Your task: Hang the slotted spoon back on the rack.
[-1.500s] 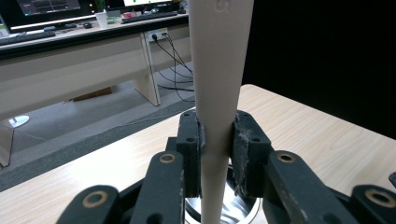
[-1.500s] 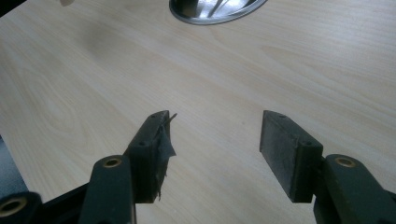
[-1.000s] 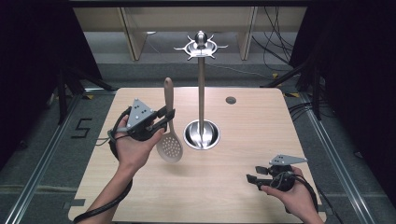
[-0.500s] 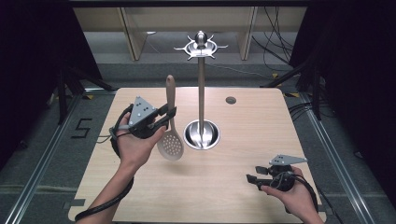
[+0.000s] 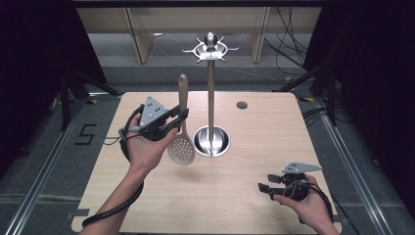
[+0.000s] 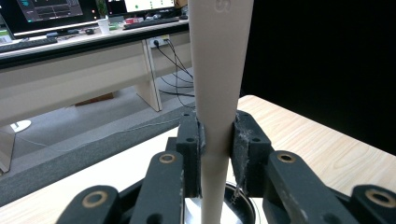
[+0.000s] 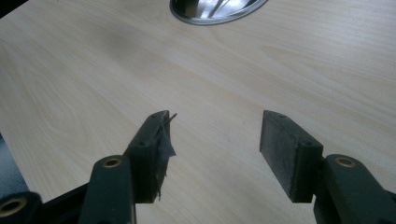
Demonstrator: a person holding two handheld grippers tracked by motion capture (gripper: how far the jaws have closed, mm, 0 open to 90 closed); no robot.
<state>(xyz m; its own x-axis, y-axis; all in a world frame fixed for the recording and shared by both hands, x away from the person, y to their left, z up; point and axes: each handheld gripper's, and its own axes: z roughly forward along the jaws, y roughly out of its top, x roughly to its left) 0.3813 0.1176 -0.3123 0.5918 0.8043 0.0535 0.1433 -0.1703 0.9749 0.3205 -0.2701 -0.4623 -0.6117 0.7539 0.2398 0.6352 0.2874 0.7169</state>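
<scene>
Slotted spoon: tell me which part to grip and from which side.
Grip the slotted spoon on its flat, narrow handle, mid-length, from its left side, as the left hand-held gripper does. The handle stands upright, its round perforated bowl hanging below; flat faces suit the pads.

Grey carpeted floor (image 5: 342, 161) around the pale wooden desk (image 5: 274, 122); long bench (image 6: 70, 88) with monitors (image 6: 51, 11) beyond; black curtains (image 5: 377, 73) either side.
</scene>
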